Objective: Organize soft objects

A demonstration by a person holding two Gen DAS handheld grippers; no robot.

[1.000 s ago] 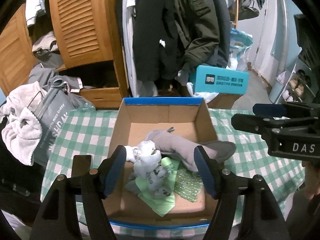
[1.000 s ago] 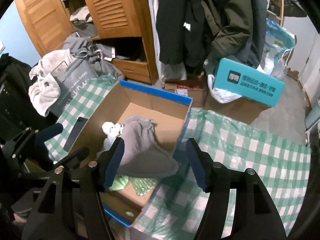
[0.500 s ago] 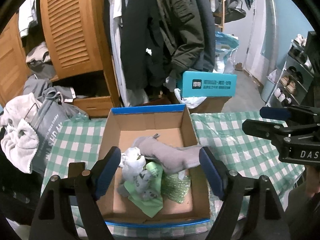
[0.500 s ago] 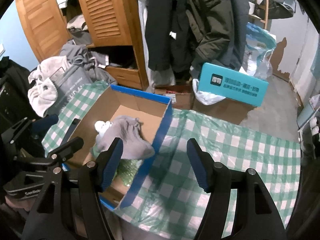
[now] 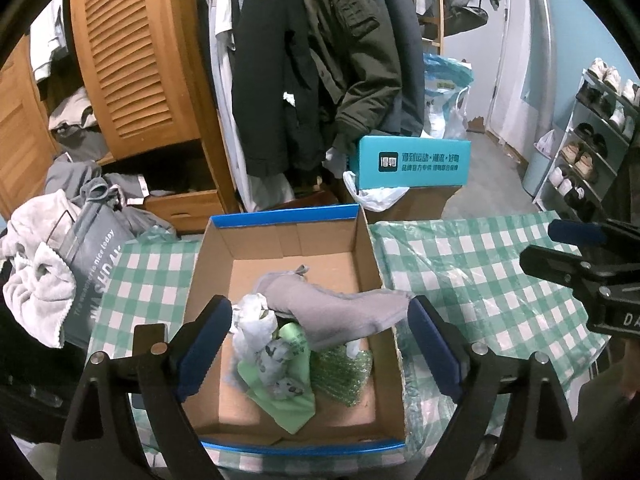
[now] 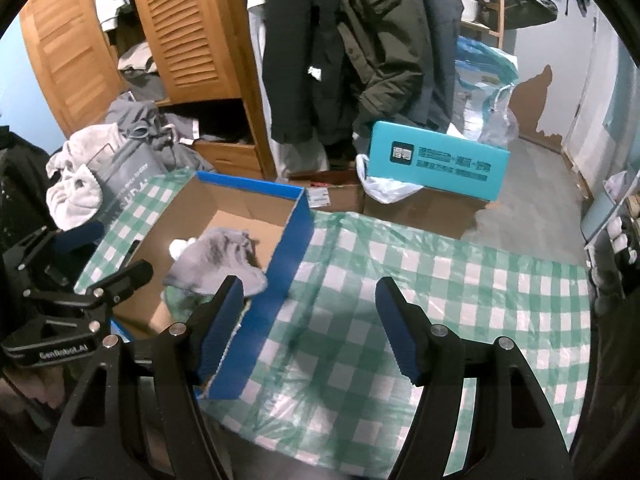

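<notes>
A blue-rimmed cardboard box stands on the green checked tablecloth. Inside lie a grey sock, a crumpled white patterned cloth, a light green cloth and a green bubble wrap piece. My left gripper hovers above the box, its jaws opening wide with nothing pressed between them. My right gripper is open over the tablecloth just right of the box wall, holding nothing. The grey sock shows in that view too.
A grey shopping bag with white towels stands left of the table. Behind are a wooden wardrobe, hanging coats, a teal box on cartons, and a shoe rack at the right.
The left jaws have spread wider and pulled back up from the box contents. The right gripper has drifted right, off the box and over the tablecloth.
</notes>
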